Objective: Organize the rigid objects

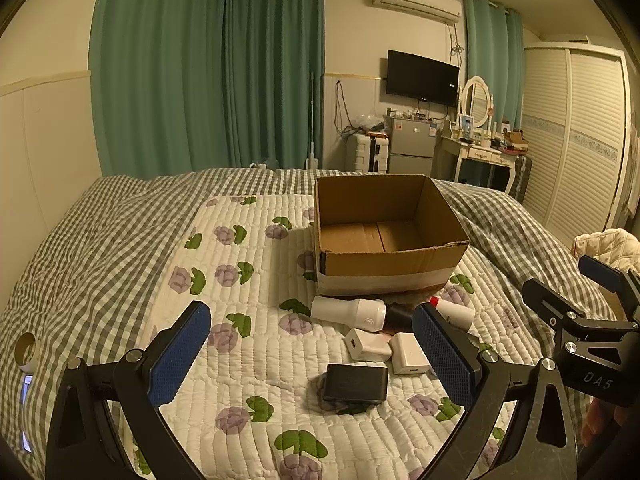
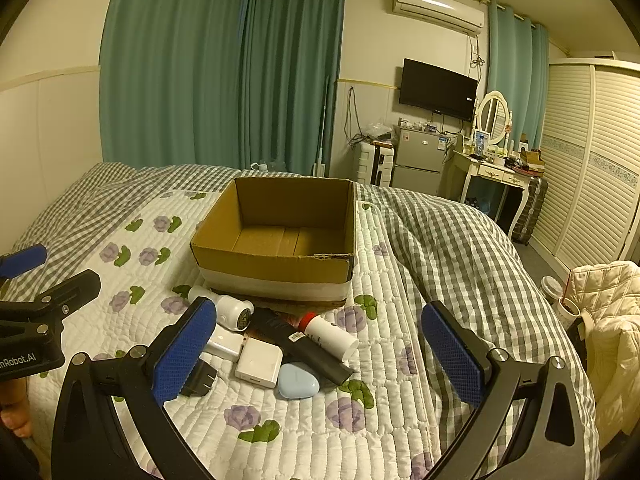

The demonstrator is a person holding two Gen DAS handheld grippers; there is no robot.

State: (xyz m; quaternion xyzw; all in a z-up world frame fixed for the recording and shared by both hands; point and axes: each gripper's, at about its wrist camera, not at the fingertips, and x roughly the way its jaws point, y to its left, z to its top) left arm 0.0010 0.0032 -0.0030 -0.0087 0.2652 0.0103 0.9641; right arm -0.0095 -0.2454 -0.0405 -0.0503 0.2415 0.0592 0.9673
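An open, empty cardboard box (image 1: 384,268) (image 2: 276,268) stands on the quilted bed. In front of it lies a pile of small items: a white bottle (image 1: 348,311) (image 2: 226,308), a white tube with a red cap (image 1: 454,312) (image 2: 330,336), white chargers (image 1: 366,345) (image 2: 258,362), a black adapter (image 1: 356,382), a black cylinder (image 2: 304,350) and a light blue oval case (image 2: 298,380). My left gripper (image 1: 316,356) is open above the pile. My right gripper (image 2: 320,352) is open, hovering over the same pile. Each gripper also shows at the edge of the other's view.
The bed has a floral quilt (image 1: 248,360) over a grey checked cover (image 2: 440,232). A cream jacket (image 2: 604,312) and cups (image 2: 552,286) sit at the bed's right. A roll of tape (image 1: 26,350) lies at the left edge. Fridge, dresser and wardrobe stand behind.
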